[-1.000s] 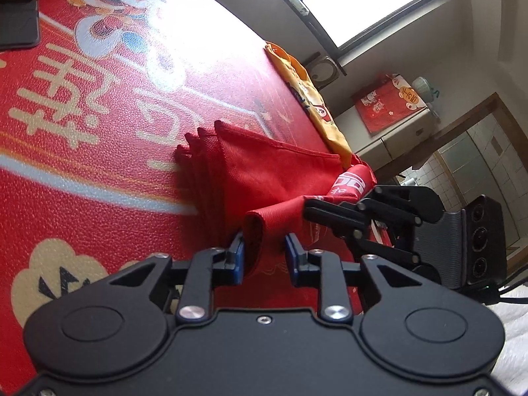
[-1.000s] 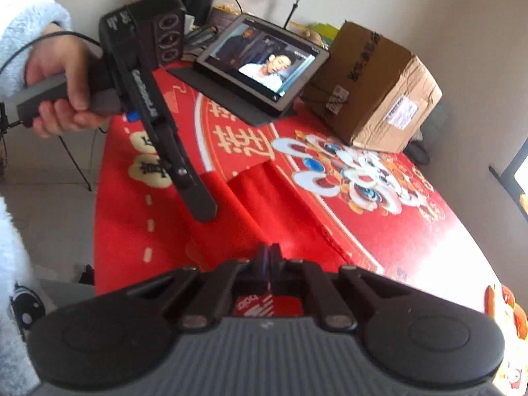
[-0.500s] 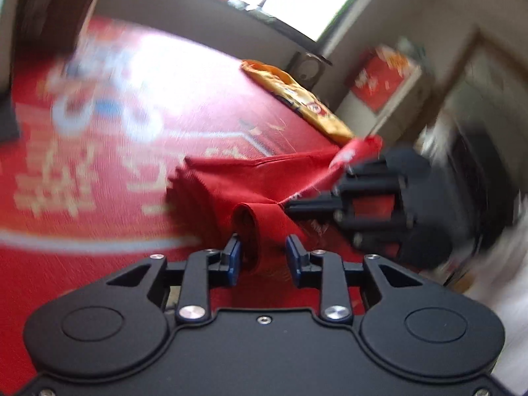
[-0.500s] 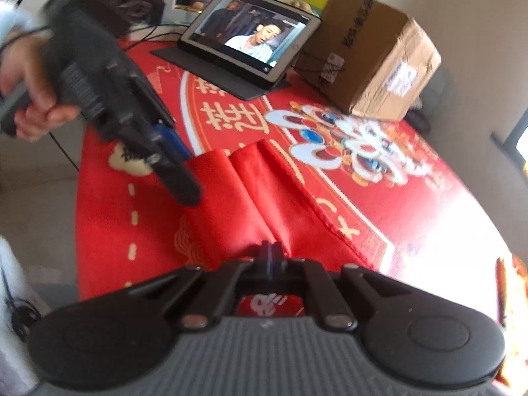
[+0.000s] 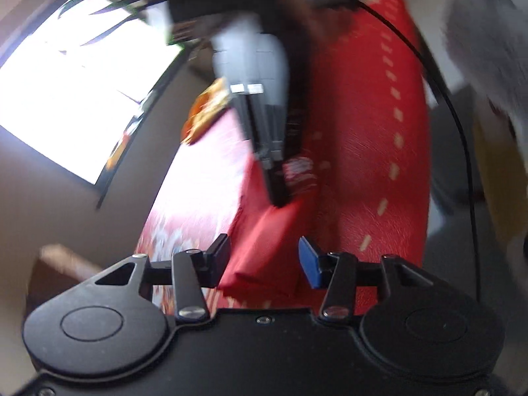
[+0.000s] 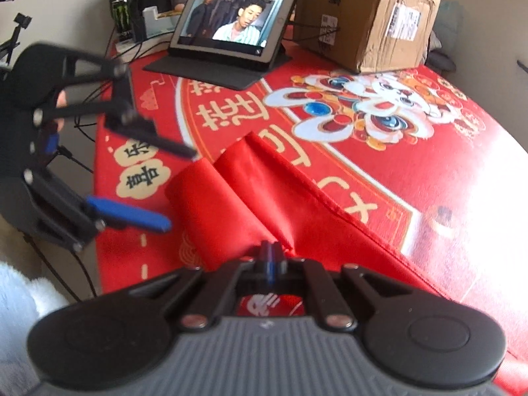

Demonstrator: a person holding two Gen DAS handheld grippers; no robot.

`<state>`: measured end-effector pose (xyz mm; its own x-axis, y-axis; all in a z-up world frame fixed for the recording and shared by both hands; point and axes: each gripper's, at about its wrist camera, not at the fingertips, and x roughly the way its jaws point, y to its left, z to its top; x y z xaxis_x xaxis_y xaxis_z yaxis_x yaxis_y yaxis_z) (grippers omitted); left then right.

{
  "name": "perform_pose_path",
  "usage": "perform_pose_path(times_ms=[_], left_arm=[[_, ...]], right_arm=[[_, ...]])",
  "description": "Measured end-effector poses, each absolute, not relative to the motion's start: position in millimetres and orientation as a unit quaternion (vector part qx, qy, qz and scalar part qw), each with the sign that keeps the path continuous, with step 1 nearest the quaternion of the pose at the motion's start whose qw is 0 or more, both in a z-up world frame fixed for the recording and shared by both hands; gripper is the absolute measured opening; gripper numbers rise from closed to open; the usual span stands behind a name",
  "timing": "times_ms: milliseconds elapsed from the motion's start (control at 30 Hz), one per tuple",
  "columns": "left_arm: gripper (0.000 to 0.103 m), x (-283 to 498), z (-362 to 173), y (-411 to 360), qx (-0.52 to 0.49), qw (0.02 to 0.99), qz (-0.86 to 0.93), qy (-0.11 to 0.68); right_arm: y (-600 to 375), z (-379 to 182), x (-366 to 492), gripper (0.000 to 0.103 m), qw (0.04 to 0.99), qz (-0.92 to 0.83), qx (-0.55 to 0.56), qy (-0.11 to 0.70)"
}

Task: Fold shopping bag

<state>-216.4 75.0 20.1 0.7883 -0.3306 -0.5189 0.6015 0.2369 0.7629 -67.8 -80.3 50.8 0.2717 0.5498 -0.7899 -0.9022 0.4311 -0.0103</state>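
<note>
- Bag [image 6: 264, 198]: red cloth, lying in long folds on our table's red mat [image 6: 462, 171], its near end running in under our right gripper [image 6: 271, 260].
- Our right gripper is clamped tight on the bag's near edge; just behind its fingers we see a white-on-red logo [image 6: 267, 307] on the fabric.
- Our left gripper [image 6: 175, 188] hangs to the left of the bag's far end, above the mat, with its jaws opening and nothing between them; one finger carries a blue pad [image 6: 132, 214].
- In the left wrist view, which is badly blurred, the bag [image 5: 264, 241] shows in the gap of the left gripper [image 5: 264, 257], but the pads seem to stand clear of it.
- That view also shows the right gripper [image 5: 274, 165] pointing down onto the bag.
- At the table's far side stand a tablet [image 6: 234, 19] with a video playing, a cardboard box [image 6: 369, 16] to its right, and a can [image 6: 122, 16] to its left.
</note>
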Motion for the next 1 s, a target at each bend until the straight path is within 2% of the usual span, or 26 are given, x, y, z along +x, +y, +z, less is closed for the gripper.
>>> perform_pose_path(times_ms=[300,500,667,1000], left_arm=[[0.045,-202,-1,88,0.567,0.749,-0.326,0.108],[0.047,-191,-1,100,0.530,0.768,-0.347,0.093],[0.048,-175,-2,118,0.438,0.814,-0.368,0.097],[0.045,-213,-4,105,0.441,0.823,-0.349,0.077]], right_arm=[[-85,50,-60,0.004,0.757,0.482,-0.214,0.386],[-83,51,-57,0.004,0.754,0.483,-0.216,0.390],[-84,51,-56,0.004,0.756,0.481,-0.210,0.392],[-87,52,-76,0.004,0.744,0.490,-0.225,0.394]])
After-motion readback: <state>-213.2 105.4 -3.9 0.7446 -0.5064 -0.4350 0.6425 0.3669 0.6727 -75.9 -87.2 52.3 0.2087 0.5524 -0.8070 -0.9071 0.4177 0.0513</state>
